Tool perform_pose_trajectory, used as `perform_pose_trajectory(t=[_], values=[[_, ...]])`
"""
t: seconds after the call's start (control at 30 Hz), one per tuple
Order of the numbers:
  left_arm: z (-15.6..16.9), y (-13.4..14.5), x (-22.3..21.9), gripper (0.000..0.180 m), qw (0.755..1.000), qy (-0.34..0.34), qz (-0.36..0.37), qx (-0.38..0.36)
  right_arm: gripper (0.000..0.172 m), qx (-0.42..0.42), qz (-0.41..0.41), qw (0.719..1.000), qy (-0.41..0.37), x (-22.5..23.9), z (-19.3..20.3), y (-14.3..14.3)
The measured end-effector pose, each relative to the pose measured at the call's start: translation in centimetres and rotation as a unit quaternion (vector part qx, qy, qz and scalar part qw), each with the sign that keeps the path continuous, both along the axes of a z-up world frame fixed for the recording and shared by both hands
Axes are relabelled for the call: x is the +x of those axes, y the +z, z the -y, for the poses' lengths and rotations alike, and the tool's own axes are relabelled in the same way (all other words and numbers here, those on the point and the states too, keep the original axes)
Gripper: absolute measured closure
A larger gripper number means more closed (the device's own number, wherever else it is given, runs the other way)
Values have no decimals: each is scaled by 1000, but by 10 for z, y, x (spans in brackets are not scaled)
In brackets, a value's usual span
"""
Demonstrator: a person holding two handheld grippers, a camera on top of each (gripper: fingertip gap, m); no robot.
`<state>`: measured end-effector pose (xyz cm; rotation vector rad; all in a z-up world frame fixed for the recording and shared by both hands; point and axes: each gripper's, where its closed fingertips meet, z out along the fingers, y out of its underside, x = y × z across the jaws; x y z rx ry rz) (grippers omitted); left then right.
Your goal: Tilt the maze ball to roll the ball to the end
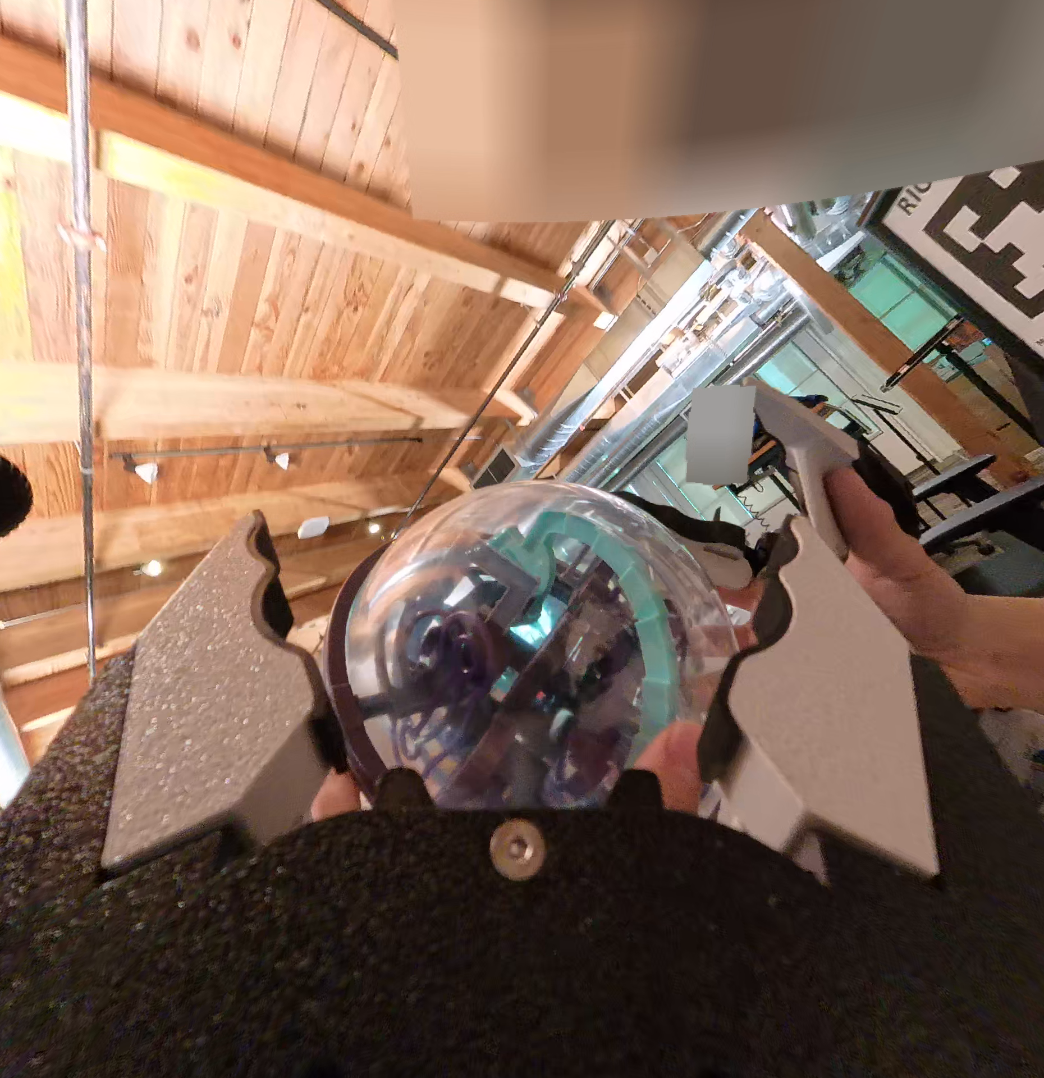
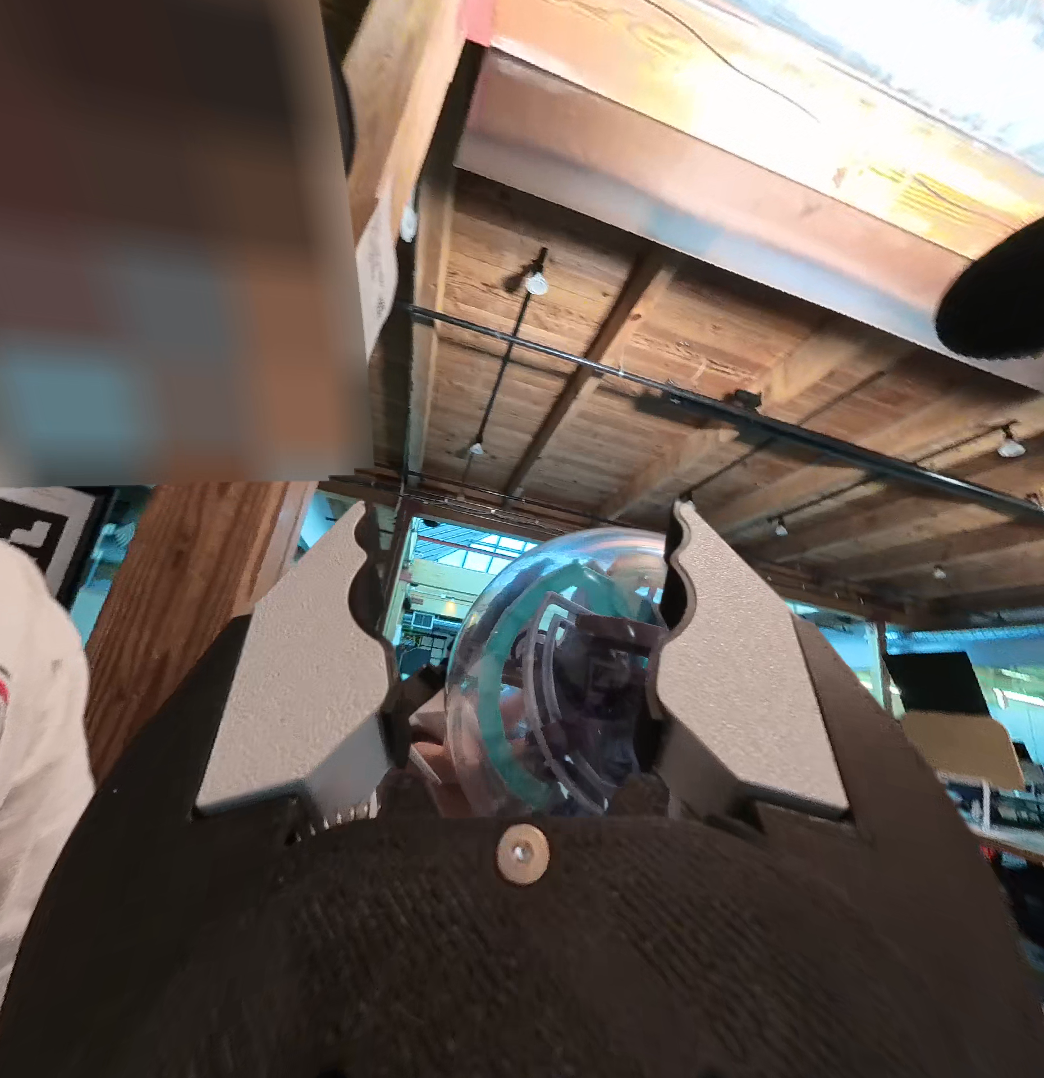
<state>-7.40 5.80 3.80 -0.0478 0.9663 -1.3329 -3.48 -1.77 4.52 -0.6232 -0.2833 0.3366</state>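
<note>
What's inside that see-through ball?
Inside the clear maze ball you can see a teal curved track, grey walls and purple squiggly paths. The little rolling ball can't be picked out among the blurry parts.

The left gripper [image 1: 522,560] holds the clear ball [image 1: 525,641] between its two fingers, both black inner faces against the sphere's sides near the finger bases. Teal and purple tracks show inside it. Beyond the right fingertip, a hand [image 1: 939,601] grips the other gripper's grey finger [image 1: 811,461]; wooden ceiling beams [image 1: 216,402] lie past the left finger.
</note>
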Motion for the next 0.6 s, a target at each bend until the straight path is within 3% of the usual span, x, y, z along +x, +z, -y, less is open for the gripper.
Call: perform_pose_trajectory(t=[0.37, 0.6], values=[[14, 3, -15, 24, 998, -9, 48, 28, 76, 27, 37, 999, 22, -10, 18, 5], [48, -4, -29, 23, 984, 31, 104, 138, 79, 46, 44, 997, 35, -12, 25, 6]])
